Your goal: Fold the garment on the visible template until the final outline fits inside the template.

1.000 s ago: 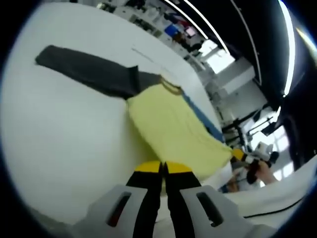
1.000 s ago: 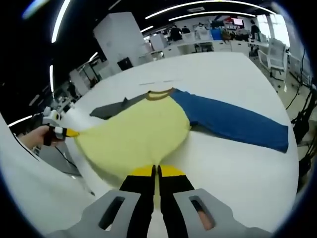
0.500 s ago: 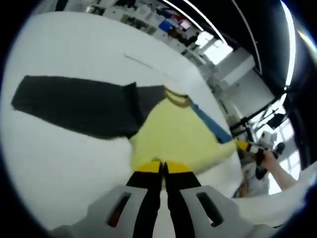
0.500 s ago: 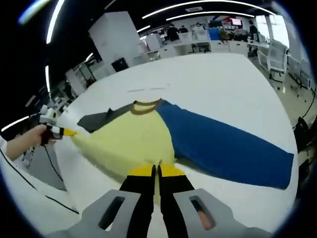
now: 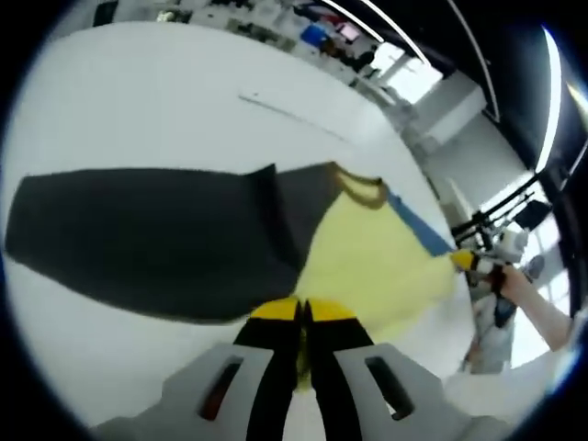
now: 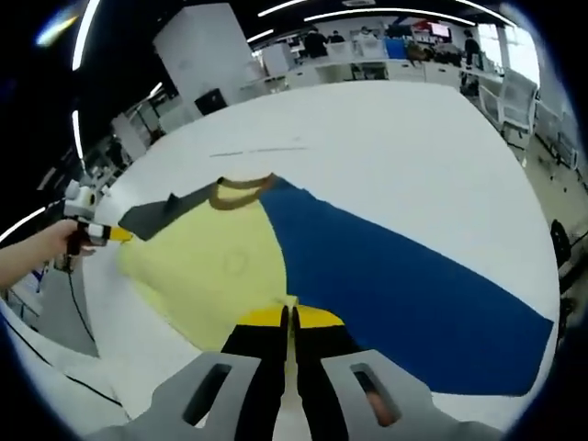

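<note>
A long-sleeved garment lies on the white table: yellow body, dark grey sleeve, blue sleeve, brown collar. My left gripper is shut on the yellow hem beside the grey sleeve. In the right gripper view, my right gripper is shut on the yellow hem where it meets the blue sleeve. The yellow body is stretched between both grippers. The right gripper shows at the far right of the left gripper view, and the left gripper at the left of the right gripper view.
A thin line is marked on the table beyond the collar, also the line in the right gripper view. The table edge drops off at lower left. Desks and chairs stand far back.
Both cameras have closed in on the garment. The grey and blue sleeves now look far larger and spread wider. The yellow body appears narrower between the grippers.
</note>
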